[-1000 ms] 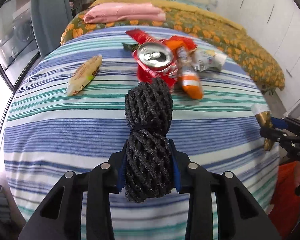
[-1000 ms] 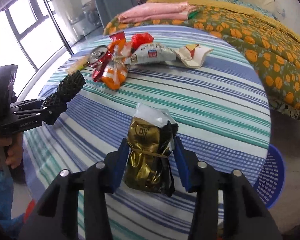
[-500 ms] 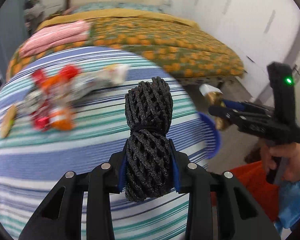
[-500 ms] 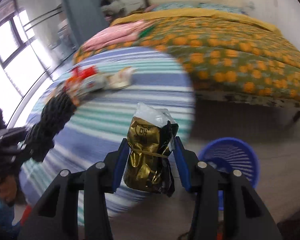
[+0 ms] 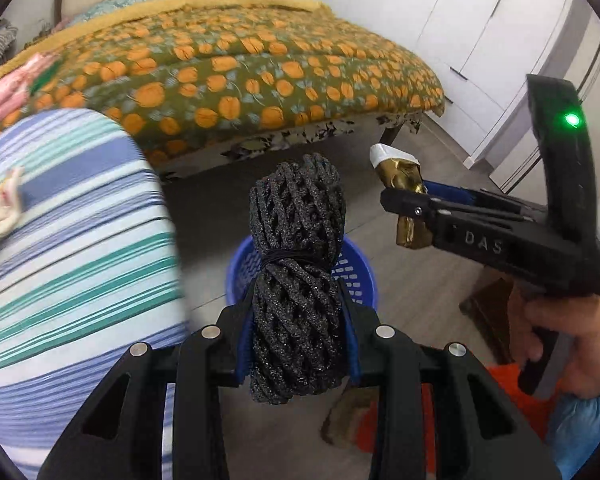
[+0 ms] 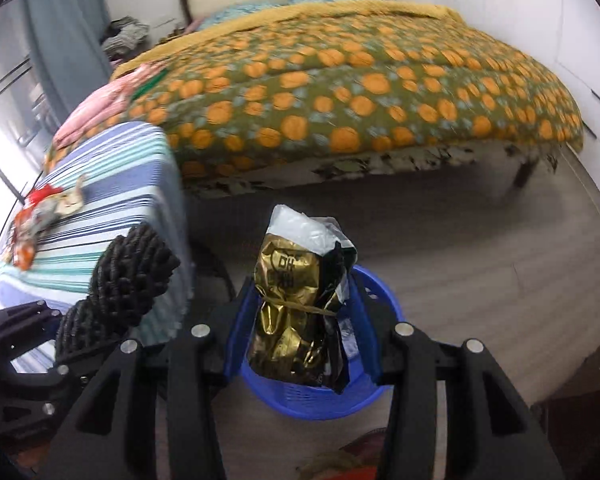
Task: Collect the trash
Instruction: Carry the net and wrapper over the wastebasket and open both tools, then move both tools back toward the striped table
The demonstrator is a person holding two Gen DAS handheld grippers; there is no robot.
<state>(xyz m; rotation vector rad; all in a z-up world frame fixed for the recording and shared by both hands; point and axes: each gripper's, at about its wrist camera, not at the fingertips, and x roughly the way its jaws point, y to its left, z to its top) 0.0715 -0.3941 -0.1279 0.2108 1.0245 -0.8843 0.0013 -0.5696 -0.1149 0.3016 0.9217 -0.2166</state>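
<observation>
The basket stands on the floor, right of the surface and in front of the bed. The foil bag sits between the right gripper fingers, above the basket. The mesh roll sits between the left gripper fingers, left of the foil bag, also over the basket and just beside the surface's edge. Wrappers lie on the surface's far left part. Folded cloth lies on the bed, behind the surface.
</observation>
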